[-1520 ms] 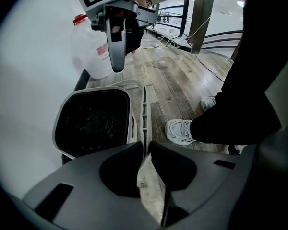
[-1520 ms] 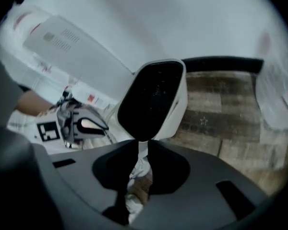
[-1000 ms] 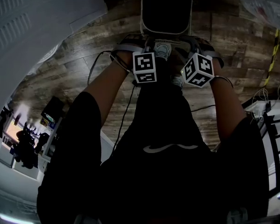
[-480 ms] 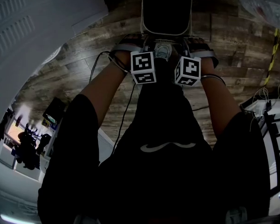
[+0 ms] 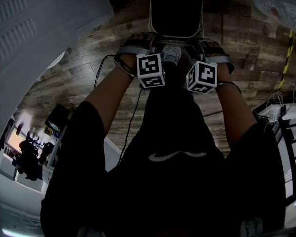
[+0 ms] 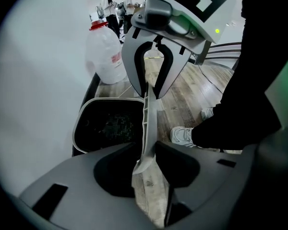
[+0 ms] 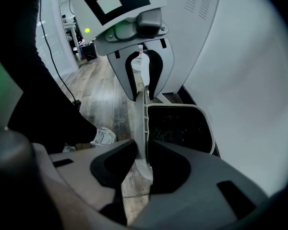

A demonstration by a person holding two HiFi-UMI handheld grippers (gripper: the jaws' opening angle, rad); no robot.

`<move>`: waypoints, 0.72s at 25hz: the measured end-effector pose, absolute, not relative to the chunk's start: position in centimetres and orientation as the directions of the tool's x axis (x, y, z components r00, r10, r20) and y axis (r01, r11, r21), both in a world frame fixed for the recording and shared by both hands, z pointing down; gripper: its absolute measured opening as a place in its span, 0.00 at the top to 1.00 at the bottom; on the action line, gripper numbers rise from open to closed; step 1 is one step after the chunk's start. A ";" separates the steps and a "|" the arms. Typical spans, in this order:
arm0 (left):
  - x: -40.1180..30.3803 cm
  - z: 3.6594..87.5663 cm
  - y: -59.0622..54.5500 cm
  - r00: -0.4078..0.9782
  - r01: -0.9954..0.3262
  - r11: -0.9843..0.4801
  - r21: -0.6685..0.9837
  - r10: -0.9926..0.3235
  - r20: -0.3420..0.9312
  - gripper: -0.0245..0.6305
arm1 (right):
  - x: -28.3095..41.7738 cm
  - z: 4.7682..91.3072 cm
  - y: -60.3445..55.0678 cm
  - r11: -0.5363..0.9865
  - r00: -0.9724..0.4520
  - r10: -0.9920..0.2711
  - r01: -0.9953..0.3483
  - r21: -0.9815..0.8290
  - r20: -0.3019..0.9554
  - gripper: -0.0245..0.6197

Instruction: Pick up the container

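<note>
The container (image 5: 151, 14) is a dark bin with a pale grey rim, standing on the wood floor just beyond my hands. Its near rim (image 6: 150, 114) runs from one gripper to the other, and the two face each other along it. My left gripper (image 6: 148, 152) has that rim between its jaws, which are opening, with a thin gap on one side. My right gripper (image 7: 143, 152) is closing on the same rim (image 7: 141, 123), and its pads lie against both faces. In the head view the left gripper (image 5: 160, 48) and right gripper (image 5: 190, 48) sit under their marker cubes.
A clear water jug (image 6: 105, 51) stands past the bin beside a white wall. A white cabinet (image 5: 29, 28) is at the left and a plastic bag (image 5: 281, 4) at the upper right. My shoe (image 6: 185, 135) and a cable (image 5: 133, 117) are on the floor.
The right gripper's cube has shifted left, closer to the left gripper's cube. Both hands have edged slightly toward the bin.
</note>
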State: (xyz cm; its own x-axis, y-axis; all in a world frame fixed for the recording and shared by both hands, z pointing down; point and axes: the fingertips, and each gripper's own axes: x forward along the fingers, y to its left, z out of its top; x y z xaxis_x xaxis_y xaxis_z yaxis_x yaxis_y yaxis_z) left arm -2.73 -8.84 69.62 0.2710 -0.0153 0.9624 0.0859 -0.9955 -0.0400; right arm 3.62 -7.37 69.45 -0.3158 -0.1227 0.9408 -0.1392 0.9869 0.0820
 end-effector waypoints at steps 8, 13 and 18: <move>-2.4 68.9 -9.6 0.261 0.092 -0.995 -0.047 -0.022 0.965 0.79 | 3.7 68.9 -8.2 0.984 -0.322 -0.100 -0.175 0.045 0.941 0.81; -2.4 68.6 -9.7 0.233 0.098 -0.995 -0.028 -0.004 0.972 0.79 | 3.8 69.0 -8.1 0.971 -0.316 -0.003 -0.227 -0.072 0.949 0.79; -2.4 68.2 -10.0 0.210 0.107 -0.994 -0.024 -0.001 0.978 0.79 | 3.7 68.5 -8.2 0.979 -0.306 0.068 -0.163 -0.123 0.950 0.81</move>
